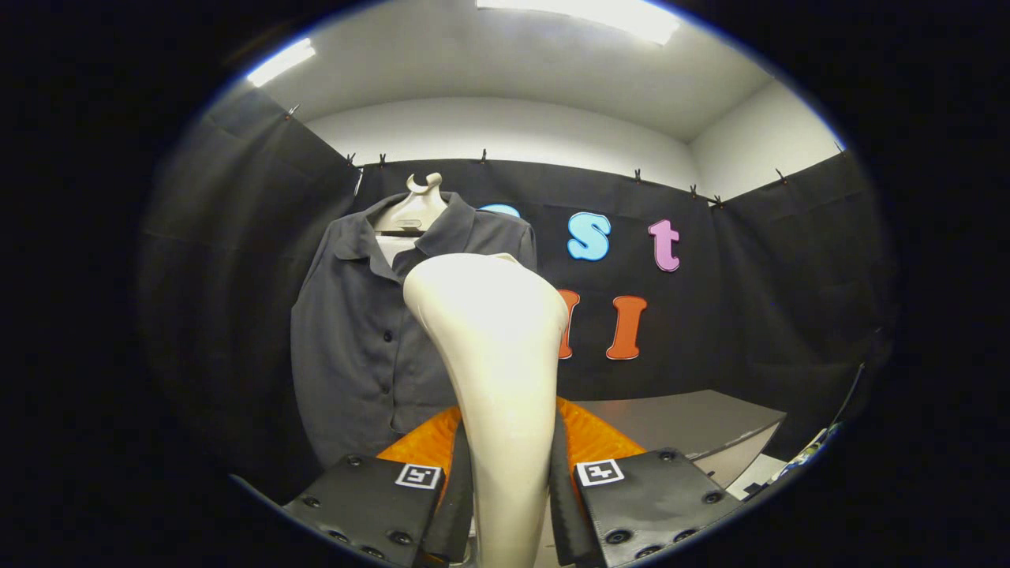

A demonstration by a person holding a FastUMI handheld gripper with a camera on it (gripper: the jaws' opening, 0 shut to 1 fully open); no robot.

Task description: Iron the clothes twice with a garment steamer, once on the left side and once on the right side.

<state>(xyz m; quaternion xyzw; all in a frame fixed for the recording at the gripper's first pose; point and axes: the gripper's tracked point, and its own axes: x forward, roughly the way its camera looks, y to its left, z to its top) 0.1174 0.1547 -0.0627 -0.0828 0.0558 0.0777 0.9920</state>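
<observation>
A cream-white garment steamer (497,355) stands upright between my fingers, its handle pinched on both sides and its wide head rising ahead of them. My gripper (505,481) is shut on that handle. Beyond the steamer hangs a dark grey buttoned shirt (355,347) on a pale hanger form (417,207), against the black cloth wall. The steamer head covers the shirt's right part, and its face is turned away, so the gap between it and the fabric cannot be judged.
A grey table (694,426) stands to the right, beyond the fingers. Black cloth walls close in on the left, back and right.
</observation>
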